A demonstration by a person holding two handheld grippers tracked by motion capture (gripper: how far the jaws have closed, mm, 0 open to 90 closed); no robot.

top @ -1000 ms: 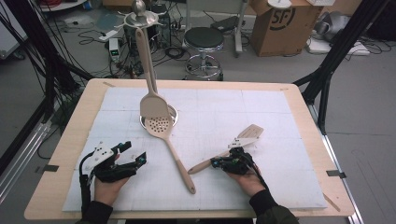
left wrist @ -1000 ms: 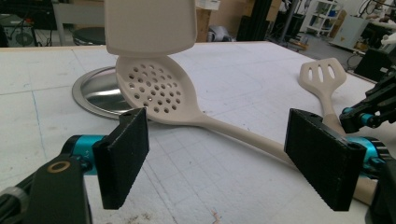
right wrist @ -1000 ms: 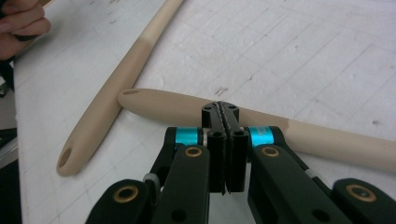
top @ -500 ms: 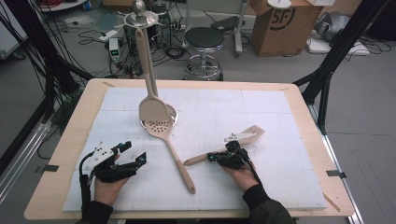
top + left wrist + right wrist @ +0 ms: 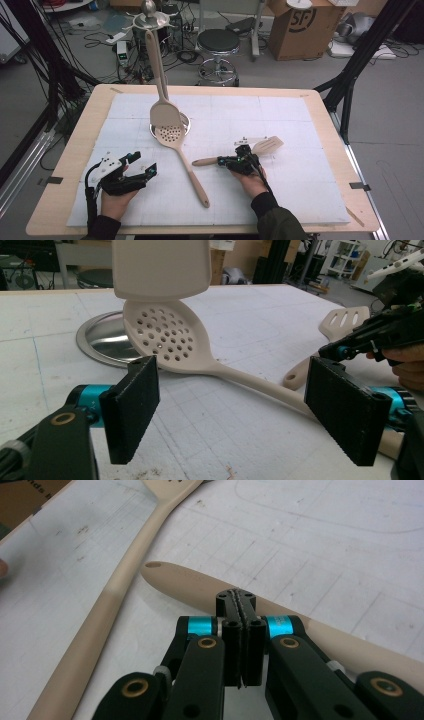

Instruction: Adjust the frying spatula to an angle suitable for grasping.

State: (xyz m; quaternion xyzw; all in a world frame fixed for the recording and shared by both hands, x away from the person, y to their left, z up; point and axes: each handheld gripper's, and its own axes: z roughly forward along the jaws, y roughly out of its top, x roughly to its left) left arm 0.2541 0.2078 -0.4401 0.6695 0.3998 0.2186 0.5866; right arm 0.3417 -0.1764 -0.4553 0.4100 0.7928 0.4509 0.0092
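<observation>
Two tools work the table's near half: the left tool (image 5: 142, 165), jaws wide apart, rests near the near-left corner; the right tool (image 5: 235, 161), jaws pressed together, touches the slotted spatula (image 5: 267, 146). Judged step: nudging it; next, a grasp. Beyond lies the perforated spoon (image 5: 172, 140).
</observation>
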